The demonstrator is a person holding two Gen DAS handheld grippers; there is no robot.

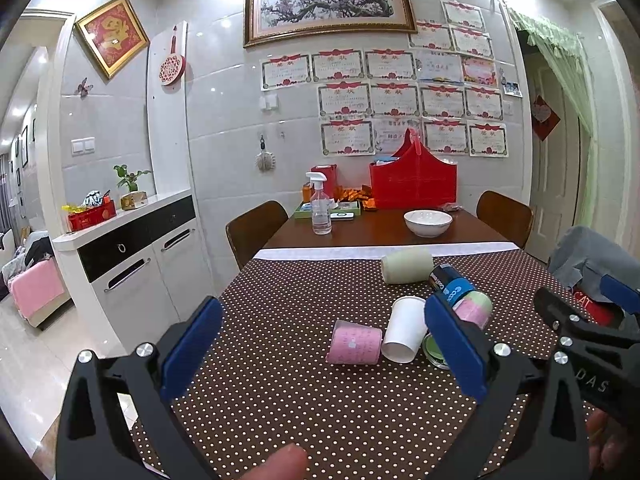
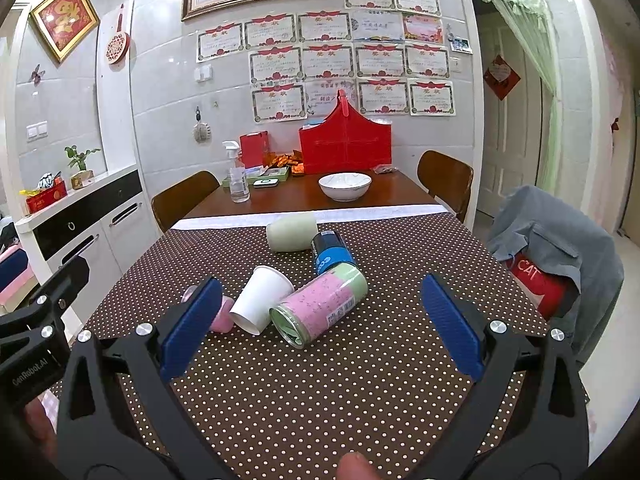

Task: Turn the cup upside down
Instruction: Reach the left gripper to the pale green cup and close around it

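Both grippers hung wide open over the dotted tablecloth (image 2: pixel 320 380): the left gripper (image 1: pixel 320 344) had its blue pads spread with the pink cup (image 1: pixel 354 347) on its side between them, nearer the right pad, while the right gripper (image 2: pixel 320 328) stood spread around the white paper cup (image 2: pixel 262 300), also tipped over, just inside its left pad. "GenRobot.AI" and "DAS" showed on the gripper bodies and "CAT" on red cloth off the right pad; the blue can (image 2: pixel 332 254) carried lettering too blurred to read, perhaps a brand. Bare cloth lay open short of the fingertips, the table edge well outside each pad.
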